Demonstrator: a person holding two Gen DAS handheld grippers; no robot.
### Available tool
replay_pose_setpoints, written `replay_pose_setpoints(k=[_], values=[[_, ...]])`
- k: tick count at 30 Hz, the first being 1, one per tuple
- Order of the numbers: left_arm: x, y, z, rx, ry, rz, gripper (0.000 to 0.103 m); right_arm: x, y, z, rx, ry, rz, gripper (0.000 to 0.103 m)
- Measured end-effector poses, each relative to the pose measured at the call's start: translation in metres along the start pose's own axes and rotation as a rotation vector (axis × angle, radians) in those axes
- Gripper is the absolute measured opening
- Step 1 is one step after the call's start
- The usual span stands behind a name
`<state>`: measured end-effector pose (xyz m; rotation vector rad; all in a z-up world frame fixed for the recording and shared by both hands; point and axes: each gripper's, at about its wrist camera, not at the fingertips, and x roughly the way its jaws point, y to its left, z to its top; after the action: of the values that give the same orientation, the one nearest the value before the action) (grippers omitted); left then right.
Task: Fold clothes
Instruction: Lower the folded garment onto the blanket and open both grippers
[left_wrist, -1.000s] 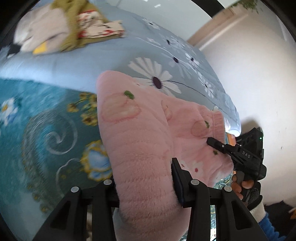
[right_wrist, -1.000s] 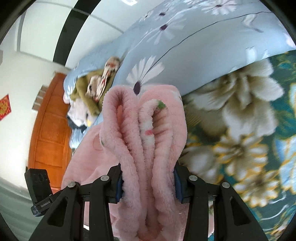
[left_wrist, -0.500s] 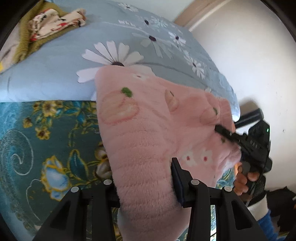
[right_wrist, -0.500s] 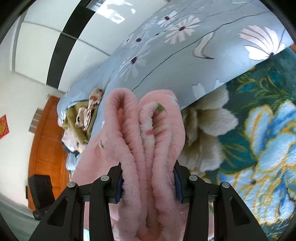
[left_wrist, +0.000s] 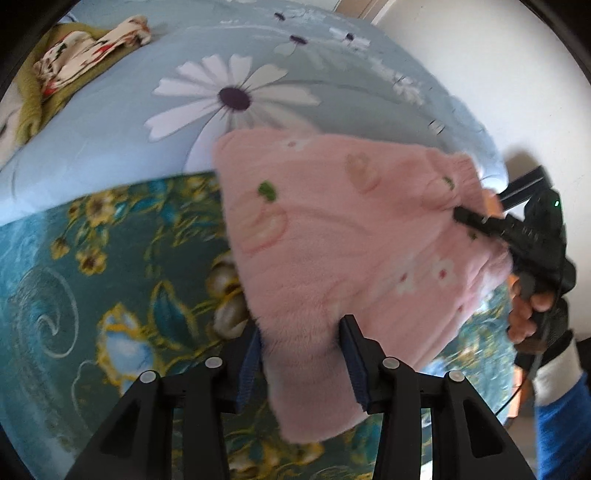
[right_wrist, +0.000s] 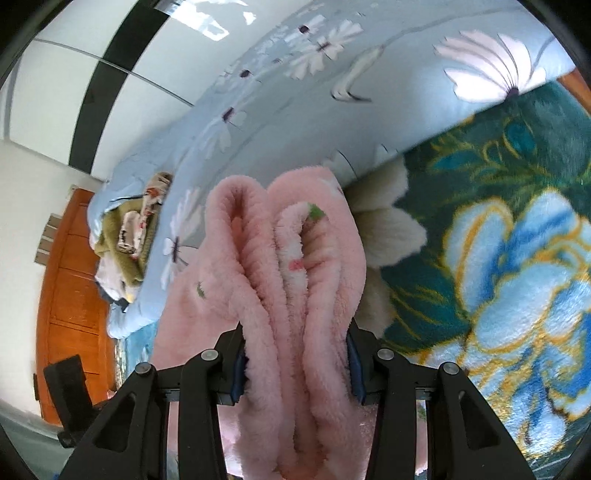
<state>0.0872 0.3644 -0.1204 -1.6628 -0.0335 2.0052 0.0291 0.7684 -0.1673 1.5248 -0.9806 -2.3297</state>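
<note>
Pink fleece garment (left_wrist: 332, 240), printed with pale peaches, small green leaves and white flowers, is held up over the bed between both grippers. Left gripper (left_wrist: 301, 354): pads pressed on one bunched edge of the fleece, jaws easing apart slightly, cloth between them and gripped. Right gripper (right_wrist: 295, 354): clamped on several thick folds of the same garment (right_wrist: 288, 280), which stand up in ridges between the fingers. In the left wrist view the right gripper (left_wrist: 476, 221) shows at the far edge of the fleece, with the person's hand (left_wrist: 532, 314) around its handle and a blue sleeve (left_wrist: 561, 424) below. Under the garment lies a teal blanket (left_wrist: 74, 258) with yellow and blue flowers; beyond it, a light blue quilt (left_wrist: 129, 110) with white daisies. Pile of other clothes (left_wrist: 55, 70), olive and floral pieces, sits on the quilt, well apart from the fleece. Orange wooden door (right_wrist: 70, 295) at the room's edge. Some motion blur in both views.
</note>
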Motion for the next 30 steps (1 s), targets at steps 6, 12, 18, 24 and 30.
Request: replay_pose_setpoints(k=[6,12,18,24,30], values=[[-0.011,0.011,-0.022,-0.036,-0.044,0.022,0.05,0.008,-0.003,-0.004,0.005,0.034,-0.088,0.052],[-0.031,-0.009,-0.044,-0.026,-0.158,0.063,0.05,-0.019,0.034,-0.002,-0.188,0.017,-0.262,0.053],[-0.025,-0.04,-0.055,0.022,-0.196,0.059,0.05,-0.051,0.073,-0.002,-0.309,-0.11,-0.319,0.053],[-0.017,-0.044,-0.06,0.041,-0.16,-0.004,0.058,-0.016,0.117,-0.028,-0.525,-0.009,-0.265,0.053],[-0.005,-0.037,-0.057,0.021,-0.11,-0.036,0.059,0.015,0.088,-0.019,-0.431,0.035,-0.359,0.053]])
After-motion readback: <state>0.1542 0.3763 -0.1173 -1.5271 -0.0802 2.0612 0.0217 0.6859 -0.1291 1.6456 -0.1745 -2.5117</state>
